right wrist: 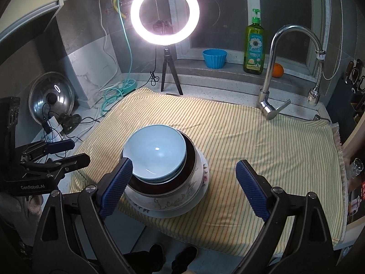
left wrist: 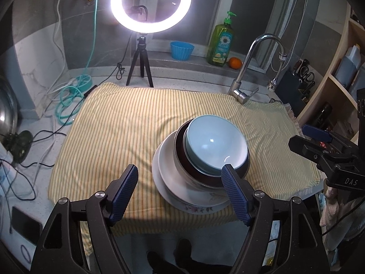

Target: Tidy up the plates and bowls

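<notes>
A stack of dishes stands on the yellow striped cloth [left wrist: 118,132] [right wrist: 262,150]. A light blue bowl [left wrist: 214,146] [right wrist: 157,150] sits on top, inside a dark-lined bowl [left wrist: 182,157] [right wrist: 191,159], on a white plate [left wrist: 164,169] and a flowered plate [left wrist: 200,207] [right wrist: 205,178]. My left gripper [left wrist: 180,196] is open and empty, just in front of the stack's left side. My right gripper [right wrist: 184,189] is open and empty, in front of the stack's right side. Each gripper shows at the edge of the other's view, the right [left wrist: 319,137] and the left [right wrist: 57,148].
A ring light on a tripod [left wrist: 140,68] [right wrist: 170,73], a blue cup [left wrist: 181,50] [right wrist: 214,58], a green soap bottle [left wrist: 220,43] [right wrist: 254,45], an orange [left wrist: 235,62] [right wrist: 277,70] and a tap [left wrist: 248,68] [right wrist: 273,73] stand behind the cloth. Cables and a pot lid [right wrist: 51,100] lie left.
</notes>
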